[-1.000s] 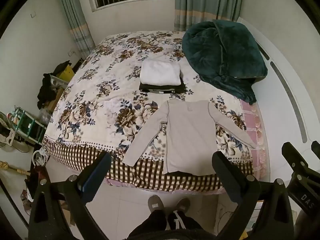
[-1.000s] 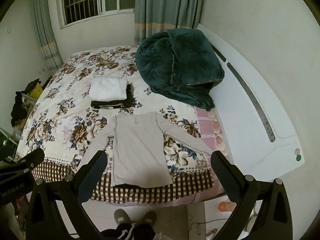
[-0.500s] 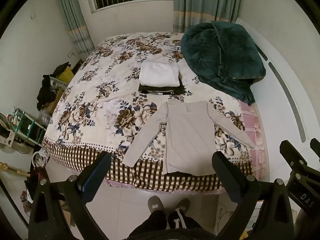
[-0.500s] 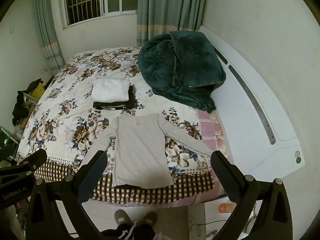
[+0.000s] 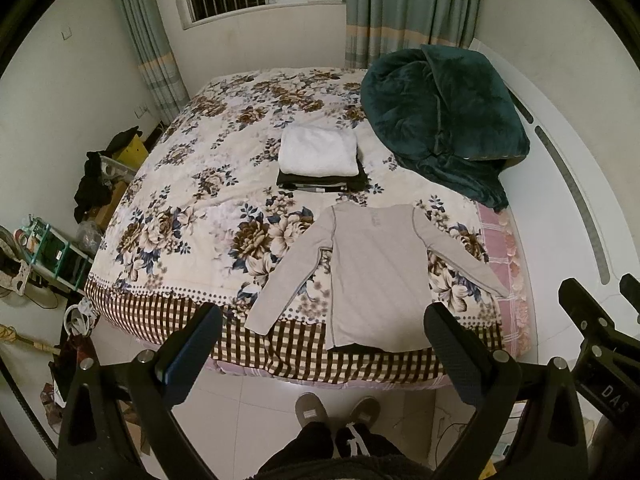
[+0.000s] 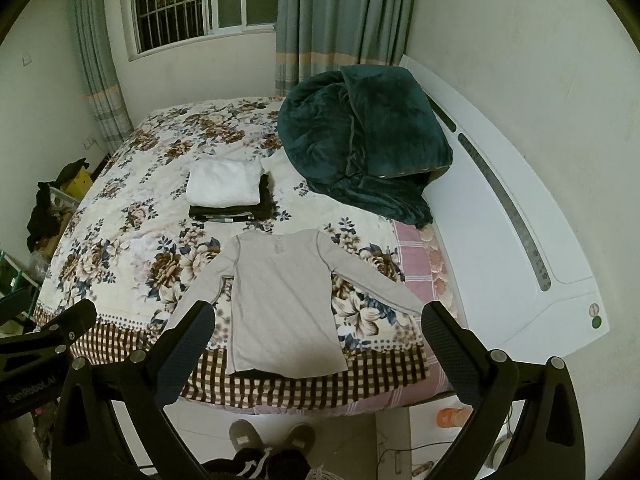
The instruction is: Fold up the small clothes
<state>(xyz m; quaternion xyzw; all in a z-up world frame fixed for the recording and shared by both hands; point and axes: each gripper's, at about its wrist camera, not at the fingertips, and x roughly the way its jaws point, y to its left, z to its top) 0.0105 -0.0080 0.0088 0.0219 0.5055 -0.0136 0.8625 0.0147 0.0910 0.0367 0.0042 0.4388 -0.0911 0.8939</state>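
Left wrist view: a pale grey long-sleeved shirt (image 5: pixel 374 276) lies flat on the floral-quilted bed (image 5: pixel 192 216), sleeves angled outward.
Its hem reaches the checked border at the near edge of the bed. Beyond the collar sits a folded white cloth (image 5: pixel 318 151) stacked on folded black garments (image 5: pixel 320 181) (a rumpled dark green plush blanket (image 5: pixel 440 120) lies further right). Both the left gripper (image 5: pixel 322 338) and the right gripper (image 6: pixel 318 334) hover above the floor with jaws spread wide, holding nothing.

A grey long-sleeved shirt (image 6: pixel 280 300) lies flat at the frame's centre on a flowered bed (image 6: pixel 120 248). Above it sit folded clothes (image 6: pixel 226 192); a green blanket (image 6: pixel 360 140) is heaped upper right. The right gripper (image 6: pixel 318 334) frames the bottom, fingers wide apart.
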